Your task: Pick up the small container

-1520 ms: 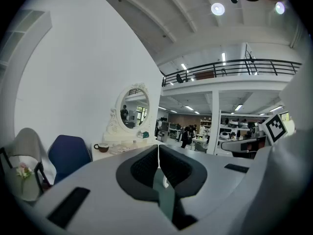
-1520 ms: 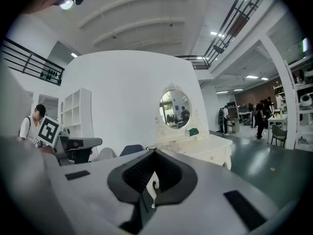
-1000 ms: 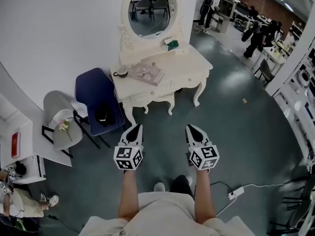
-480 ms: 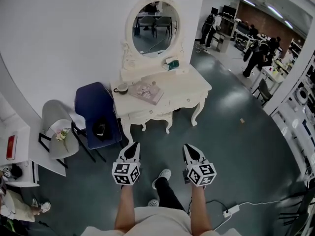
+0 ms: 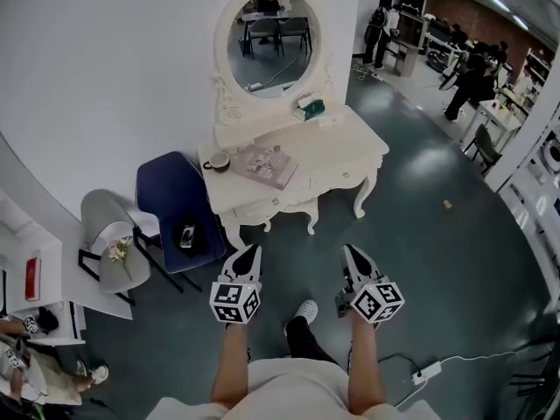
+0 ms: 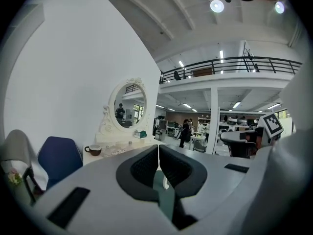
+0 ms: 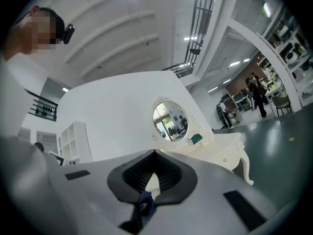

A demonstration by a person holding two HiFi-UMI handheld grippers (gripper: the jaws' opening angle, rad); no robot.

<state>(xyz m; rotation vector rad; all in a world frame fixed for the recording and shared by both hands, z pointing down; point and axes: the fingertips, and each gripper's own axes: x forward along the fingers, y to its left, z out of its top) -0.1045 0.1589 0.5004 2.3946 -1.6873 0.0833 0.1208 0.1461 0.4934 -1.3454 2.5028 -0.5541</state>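
A white dressing table (image 5: 341,151) with an oval mirror (image 5: 267,42) stands against the wall ahead. On it are a dark cup (image 5: 215,162), a pink tray (image 5: 262,166) with small items, and a small teal container (image 5: 311,107) on the shelf under the mirror. My left gripper (image 5: 249,250) and right gripper (image 5: 350,250) are held side by side above the floor, short of the table. Both are shut with nothing in them. The left gripper view has its jaws (image 6: 158,148) closed, cup (image 6: 92,150) beyond. The right gripper view has its jaws (image 7: 154,153) closed, teal container (image 7: 196,139) beyond.
A blue chair (image 5: 175,204) with a dark item on its seat stands left of the table, with a grey chair (image 5: 109,234) further left. A power strip (image 5: 427,373) and its cable lie on the floor at the right. Several people stand in the far right background.
The person has taken a step, so the head view has shifted and the table sits slightly differently in frame. Both grippers stay shut, side by side.
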